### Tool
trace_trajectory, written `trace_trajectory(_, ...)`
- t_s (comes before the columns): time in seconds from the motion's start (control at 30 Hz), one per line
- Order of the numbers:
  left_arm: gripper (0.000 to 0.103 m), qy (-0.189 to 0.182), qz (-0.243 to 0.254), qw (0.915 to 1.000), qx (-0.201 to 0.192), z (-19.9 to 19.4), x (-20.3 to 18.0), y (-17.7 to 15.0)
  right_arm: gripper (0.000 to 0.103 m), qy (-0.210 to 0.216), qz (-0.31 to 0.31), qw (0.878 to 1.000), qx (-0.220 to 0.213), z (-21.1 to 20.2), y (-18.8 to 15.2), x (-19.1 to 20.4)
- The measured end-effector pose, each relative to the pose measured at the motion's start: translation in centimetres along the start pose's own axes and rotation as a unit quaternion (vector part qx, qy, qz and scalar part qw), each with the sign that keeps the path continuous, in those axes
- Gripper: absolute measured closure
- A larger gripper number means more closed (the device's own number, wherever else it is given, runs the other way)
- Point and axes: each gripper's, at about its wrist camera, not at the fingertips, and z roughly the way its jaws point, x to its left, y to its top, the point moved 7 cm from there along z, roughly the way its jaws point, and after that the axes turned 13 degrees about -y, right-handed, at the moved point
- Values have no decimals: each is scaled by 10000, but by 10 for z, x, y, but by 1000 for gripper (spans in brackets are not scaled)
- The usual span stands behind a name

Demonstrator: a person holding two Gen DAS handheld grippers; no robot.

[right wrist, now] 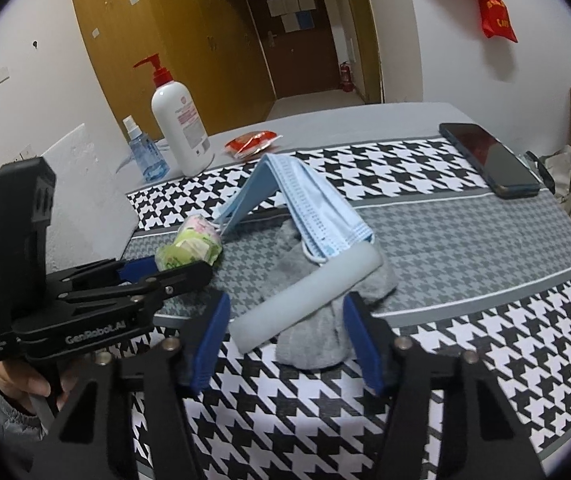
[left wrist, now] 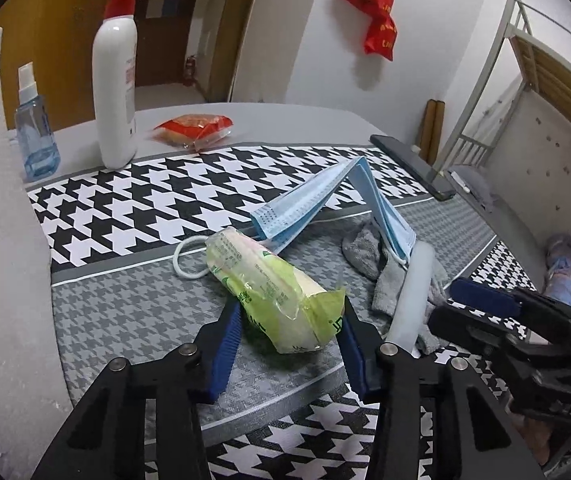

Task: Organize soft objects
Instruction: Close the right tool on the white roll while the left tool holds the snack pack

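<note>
Tissues first: your left gripper (left wrist: 289, 320) brackets the green tissue pack (left wrist: 269, 300) on the grey houndstooth band of the table (left wrist: 125, 308), both blue pads against the wrapper's sides, so it is clamped on the pack. Your right gripper (right wrist: 287, 334) straddles the pale foam roll (right wrist: 305, 300) and the grey sock (right wrist: 317, 344) under it; its pads flank them without touching, so it stands released. Blue face masks (right wrist: 305, 204) tent over the sock, just behind the roll. A phone (right wrist: 489, 164) lies well apart, far right.
</note>
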Motion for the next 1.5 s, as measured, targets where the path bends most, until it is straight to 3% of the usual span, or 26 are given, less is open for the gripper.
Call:
trace_trajectory(0.1, 55, -35, 28, 10000, -53, -7, -2, -3, 55, -32, 20, 10000, 51, 4, 0, 1)
trace_trajectory(0.37, 55, -13, 41, 9999, -122, -21, -1, -8, 57, -146, 155, 9992, 325, 19, 2, 0)
trace_trajectory(0.43, 55, -15, 50, 9999, -136, -22, -2, -8, 67, -181, 187, 9990, 362, 22, 4, 0)
trace_trajectory(0.57, 49, 47, 29, 9999, -99, -21, -1, -8, 72, -156, 211, 9986, 451, 27, 5, 1)
trace_trajectory(0.77, 42, 26, 44, 9998, -170, -25, -3, -8, 95, -203, 252, 9989, 340, 17, 8, -4)
trace_trajectory(0.93, 41, 34, 1, 9997, -241, -29, -2, -6, 95, -342, 294, 9985, 321, 9, 7, -15)
trace_trajectory(1.07, 35, 72, 37, 9996, -279, -32, -3, -6, 94, -174, 516, 9975, 448, 11, 6, -16)
trace_trajectory(1.1, 34, 82, 50, 9995, -298, -32, -4, -6, 92, -165, 511, 9975, 457, 12, 7, -13)
trace_trajectory(1.2, 34, 72, 63, 9994, -328, -33, -5, -6, 73, -124, 529, 9970, 543, 18, 8, -5)
trace_trajectory(1.5, 34, 72, 57, 9993, -375, -36, -5, -6, 71, -289, 468, 9963, 662, 32, 8, 4)
